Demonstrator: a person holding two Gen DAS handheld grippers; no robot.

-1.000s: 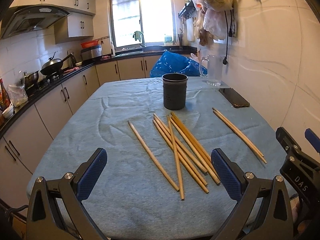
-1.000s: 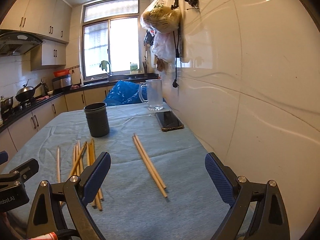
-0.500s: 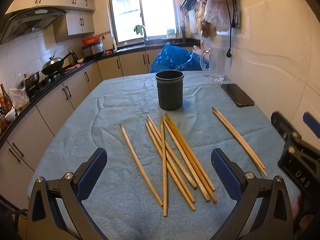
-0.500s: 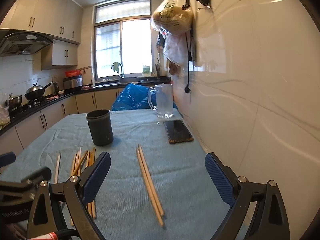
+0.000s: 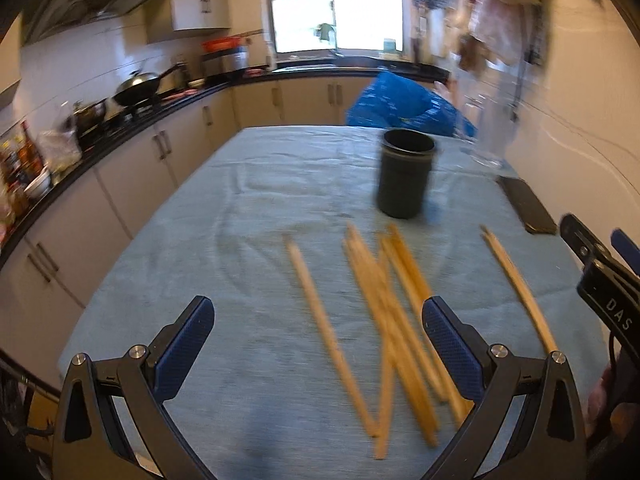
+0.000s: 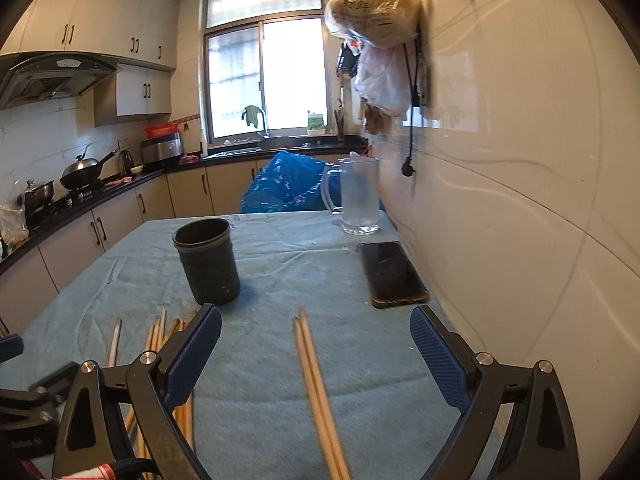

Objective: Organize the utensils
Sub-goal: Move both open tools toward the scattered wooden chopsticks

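Observation:
Several wooden chopsticks (image 5: 384, 320) lie loose on the blue-grey tablecloth (image 5: 224, 248), in front of a dark round holder (image 5: 406, 174) that stands upright. A separate pair of chopsticks (image 5: 520, 292) lies to the right; in the right wrist view this pair (image 6: 316, 384) lies between the fingers. My left gripper (image 5: 316, 344) is open and empty above the loose chopsticks. My right gripper (image 6: 316, 356) is open and empty over the pair. The holder (image 6: 208, 260) stands ahead to the left in that view. The left view is motion-blurred.
A black phone (image 6: 390, 274) lies near the wall on the right, with a glass mug (image 6: 358, 196) behind it. A blue bag (image 6: 288, 182) sits past the table's far edge. Kitchen cabinets and a stove run along the left. The wall (image 6: 500, 200) is close on the right.
Both grippers have moved forward and lower over the table. The left view has swung, so the chopsticks now sit closer between its fingers. Both stay open.

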